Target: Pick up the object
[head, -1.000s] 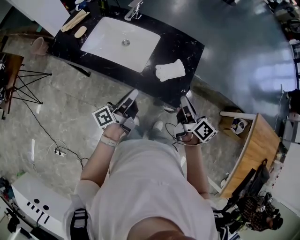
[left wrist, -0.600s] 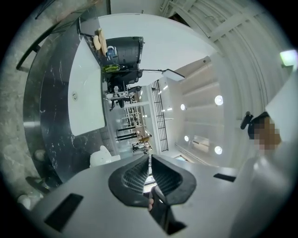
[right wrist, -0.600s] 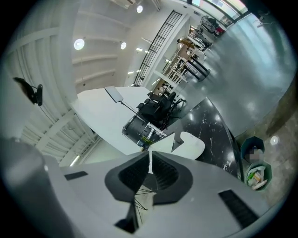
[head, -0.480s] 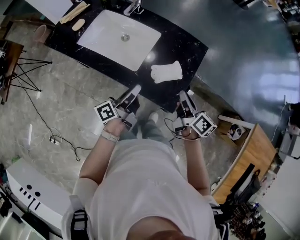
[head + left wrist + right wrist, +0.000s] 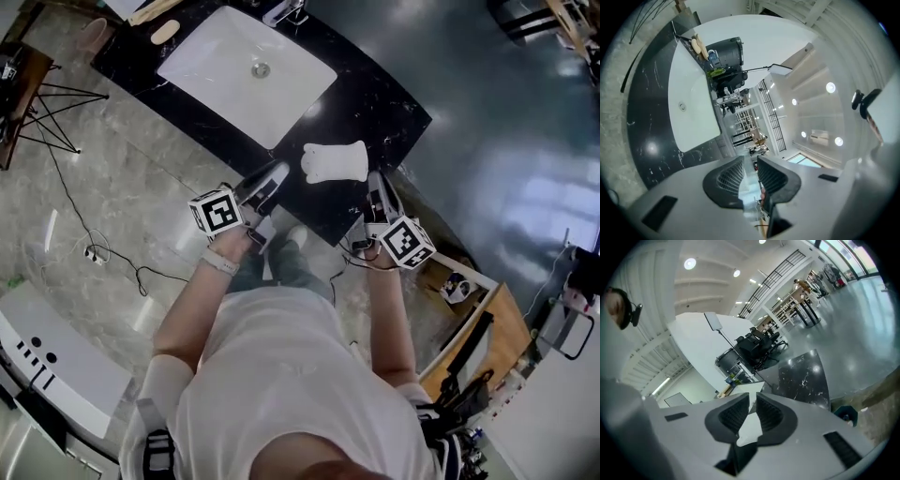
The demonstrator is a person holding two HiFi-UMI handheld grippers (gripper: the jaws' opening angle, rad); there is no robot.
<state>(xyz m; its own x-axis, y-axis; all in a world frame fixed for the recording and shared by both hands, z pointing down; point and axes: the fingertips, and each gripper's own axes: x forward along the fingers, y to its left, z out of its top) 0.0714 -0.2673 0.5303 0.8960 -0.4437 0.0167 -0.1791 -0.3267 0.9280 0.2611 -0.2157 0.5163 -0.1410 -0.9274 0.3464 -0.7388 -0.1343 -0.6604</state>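
Observation:
The object is a white, glove-shaped thing lying on the black marble counter, to the right of the white sink. My left gripper hovers at the counter's front edge, just left of it; its jaws are opening, a narrow gap shows between them, and nothing is in it. My right gripper sits just right of the object, shut and empty. In the right gripper view a white patch shows behind its jaws. Neither gripper touches the object.
A tap and wooden items stand at the back of the counter. A black tripod and a cable are on the floor to the left. A wooden table stands at the right.
The person has stepped closer to the counter. Both grippers have moved forward to its front edge and now flank the white object.

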